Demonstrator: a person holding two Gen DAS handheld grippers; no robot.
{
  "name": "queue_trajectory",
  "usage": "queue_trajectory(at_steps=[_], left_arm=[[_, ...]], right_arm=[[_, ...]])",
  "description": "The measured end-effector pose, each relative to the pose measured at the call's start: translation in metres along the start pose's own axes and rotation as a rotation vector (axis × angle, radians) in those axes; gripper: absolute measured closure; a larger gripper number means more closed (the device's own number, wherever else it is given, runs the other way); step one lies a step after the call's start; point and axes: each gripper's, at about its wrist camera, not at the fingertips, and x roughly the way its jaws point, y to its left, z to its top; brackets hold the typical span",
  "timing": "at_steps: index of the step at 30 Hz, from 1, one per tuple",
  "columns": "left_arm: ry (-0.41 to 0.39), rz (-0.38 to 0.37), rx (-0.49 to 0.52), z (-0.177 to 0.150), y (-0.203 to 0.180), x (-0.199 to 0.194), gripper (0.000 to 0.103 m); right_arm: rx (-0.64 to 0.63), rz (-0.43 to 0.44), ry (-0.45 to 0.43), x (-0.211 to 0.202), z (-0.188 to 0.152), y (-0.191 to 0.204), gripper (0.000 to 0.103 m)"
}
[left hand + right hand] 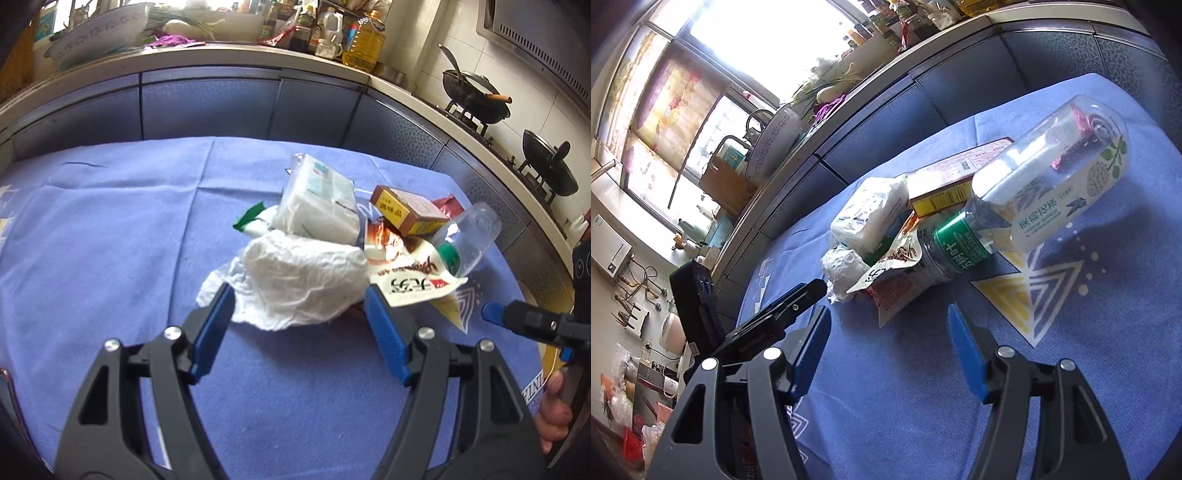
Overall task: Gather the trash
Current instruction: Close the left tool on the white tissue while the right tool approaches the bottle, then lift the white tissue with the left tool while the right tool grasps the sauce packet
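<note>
- Black arms with blue pads fill the bottom of the left wrist view: the left claw (299, 314) stands open, nothing pressed between its pads.
- Just beyond its tips, at mid-frame, lies a crumpled white plastic bag (295, 280); whether the pads touch it I cannot tell.
- Behind the bag, a white tissue pack (317, 206) leans up, with a brown and yellow carton (402, 210) to its right.
- Right of centre, a torn snack wrapper (410, 273) with red lettering lies under a clear plastic bottle (465, 240) with a green band.
- All of this trash sits in one heap on the blue cloth (110, 229) that covers the tabletop.
- At the right edge of that view, the right claw (495, 314) shows only one blue tip, with fingers (554, 410) on its handle below.
- In the right wrist view, the right claw (886, 332) is open and empty at the bottom of the frame.
- Its tips point toward the heap at mid-frame, near but apart from the bottle (1045, 177) and wrapper (886, 273).
- Kitchen cabinets (207, 107) curve across the top.
</note>
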Motion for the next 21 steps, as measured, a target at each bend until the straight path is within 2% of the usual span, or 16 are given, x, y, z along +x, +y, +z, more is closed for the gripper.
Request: queue_trajectory(at_steps=[4, 5, 6, 8, 9, 10, 11, 13, 15, 21], left_arm=[[0.029, -0.075, -0.101, 0.010, 0.013, 0.016, 0.034], [0.029, -0.111, -0.127, 0.012, 0.017, 0.018, 0.050], [0.038, -0.145, -0.143, 0.012, 0.018, 0.021, 0.074], [0.059, -0.171, -0.164, 0.011, 0.019, 0.026, 0.093], [0.057, -0.168, -0.166, 0.009, 0.019, 0.026, 0.097], [0.051, -0.159, -0.163, 0.006, 0.018, 0.025, 0.099], [0.043, -0.150, -0.161, 0.004, 0.017, 0.021, 0.100], [0.025, -0.142, -0.160, -0.003, 0.018, 0.011, 0.101], [0.001, -0.136, -0.167, -0.012, 0.020, -0.004, 0.101], [-0.053, -0.105, -0.169, -0.049, 0.021, -0.055, 0.101]], right_arm=[[0.071, 0.050, 0.005, 0.010, 0.014, -0.003, 0.037], [0.092, 0.060, 0.006, 0.013, 0.017, -0.005, 0.037], [0.108, 0.067, 0.008, 0.017, 0.020, -0.006, 0.037], [0.140, 0.069, 0.018, 0.028, 0.027, -0.009, 0.038], [0.156, 0.078, 0.027, 0.033, 0.028, -0.011, 0.047], [0.168, 0.087, 0.041, 0.039, 0.030, -0.013, 0.055], [0.175, 0.095, 0.051, 0.043, 0.030, -0.014, 0.071], [0.175, 0.099, 0.065, 0.047, 0.028, -0.015, 0.094], [0.162, 0.109, 0.073, 0.045, 0.022, -0.015, 0.102], [0.063, 0.141, 0.099, 0.018, -0.010, -0.001, 0.103]])
